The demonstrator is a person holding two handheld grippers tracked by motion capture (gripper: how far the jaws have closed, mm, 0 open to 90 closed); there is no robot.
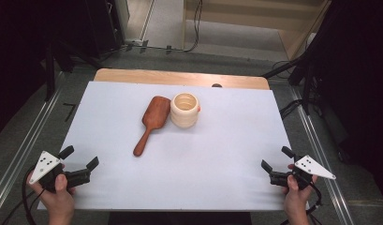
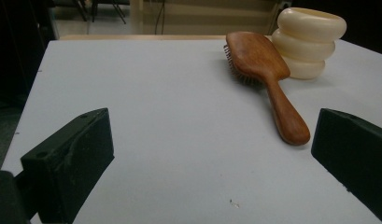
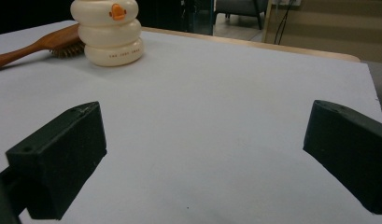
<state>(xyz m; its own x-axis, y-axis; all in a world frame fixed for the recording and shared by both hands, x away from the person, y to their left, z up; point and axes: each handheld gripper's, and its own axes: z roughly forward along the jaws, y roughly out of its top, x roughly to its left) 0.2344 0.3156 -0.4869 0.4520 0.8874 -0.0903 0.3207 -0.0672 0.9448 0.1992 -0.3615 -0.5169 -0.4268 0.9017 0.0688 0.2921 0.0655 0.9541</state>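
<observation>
A brown wooden hairbrush (image 1: 150, 123) lies bristles down on the white table (image 1: 217, 154), its handle pointing toward the near left. Its head leans against a cream ribbed cup (image 1: 184, 109) with an orange beak-like knob. In the left gripper view the hairbrush (image 2: 268, 79) and cup (image 2: 309, 41) sit ahead at the upper right. The cup (image 3: 111, 31) and hairbrush (image 3: 37, 46) lie far off at the upper left in the right gripper view. My left gripper (image 1: 79, 158) is open at the near left corner, empty. At the near right edge my right gripper (image 1: 276, 159) stands open, empty.
A wooden strip (image 1: 180, 77) borders the table's far edge. Dark stands and cables (image 1: 292, 70) surround the table on the floor. Metal rails (image 1: 25, 145) run along both sides.
</observation>
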